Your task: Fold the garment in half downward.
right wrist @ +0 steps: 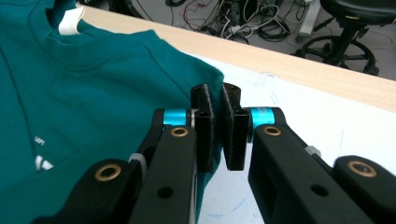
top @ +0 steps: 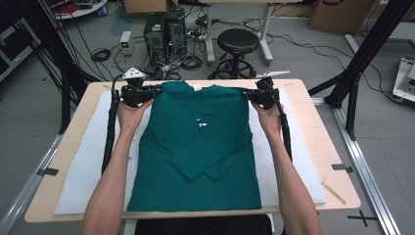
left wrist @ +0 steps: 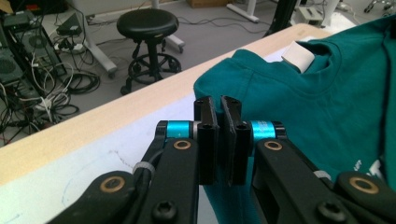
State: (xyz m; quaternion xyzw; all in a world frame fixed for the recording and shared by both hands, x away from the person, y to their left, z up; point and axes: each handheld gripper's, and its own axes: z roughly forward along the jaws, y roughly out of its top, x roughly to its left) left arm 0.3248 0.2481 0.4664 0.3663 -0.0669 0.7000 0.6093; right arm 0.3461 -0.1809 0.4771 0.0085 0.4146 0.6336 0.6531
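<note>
Two bare forearms come in from the near edge in the high view, each hand carrying a tool to one shoulder of a teal sweatshirt [top: 195,147]. That sweatshirt lies face up on a white mat [top: 88,161] that covers the wooden worktop [top: 313,132]. Its sleeves are folded in across the chest and its hem sits at the near edge. A white neck label [left wrist: 299,56] shows at the collar, and small white print marks the chest.

At the far left shoulder, the left tool [top: 142,94] has its jaws pressed together on the edge of the fabric; the left gripper view shows the teal cloth running down between the black pads. At the far right shoulder, the right tool [top: 258,96] is clamped the same way, with the shoulder seam pinched between its pads in the right gripper view.

Beyond the worktop, a black stool [top: 238,41] stands on the grey floor near two computer towers [top: 164,29] and loose cables.
</note>
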